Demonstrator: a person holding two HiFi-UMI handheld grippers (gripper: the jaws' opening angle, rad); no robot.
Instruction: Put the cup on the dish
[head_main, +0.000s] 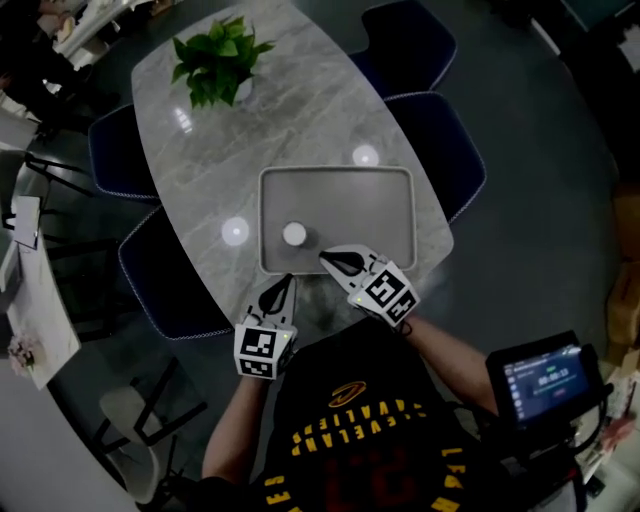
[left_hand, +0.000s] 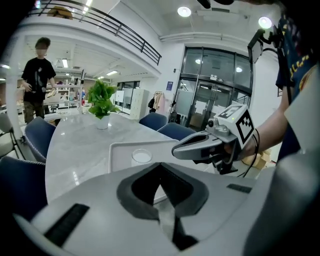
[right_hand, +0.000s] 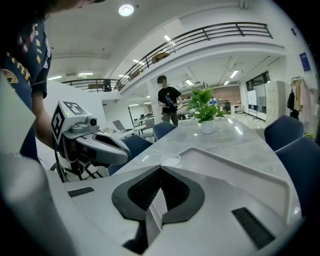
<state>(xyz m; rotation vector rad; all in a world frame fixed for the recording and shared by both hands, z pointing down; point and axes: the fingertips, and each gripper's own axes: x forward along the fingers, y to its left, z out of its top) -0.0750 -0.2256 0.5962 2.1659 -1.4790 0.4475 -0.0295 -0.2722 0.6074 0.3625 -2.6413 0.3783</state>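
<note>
A small white round piece (head_main: 294, 235), cup or dish I cannot tell, sits on the grey tray (head_main: 390, 180) near its front left corner. It also shows as a shallow pale disc (left_hand: 141, 156) in the left gripper view and further off (right_hand: 171, 160) in the right gripper view. My right gripper (head_main: 324, 259) hovers over the tray's front edge, just right of the piece, jaws shut and empty. My left gripper (head_main: 287, 281) is shut and empty too, just short of the tray's front edge. Each gripper sees the other: the right gripper (left_hand: 176, 150), the left gripper (right_hand: 126, 153).
The tray lies on a marble table (head_main: 200, 170) with a potted plant (head_main: 215, 60) at its far end. Dark blue chairs (head_main: 440, 150) ring the table. A person (left_hand: 37, 80) stands beyond the far end. A small screen (head_main: 545, 380) is at my right.
</note>
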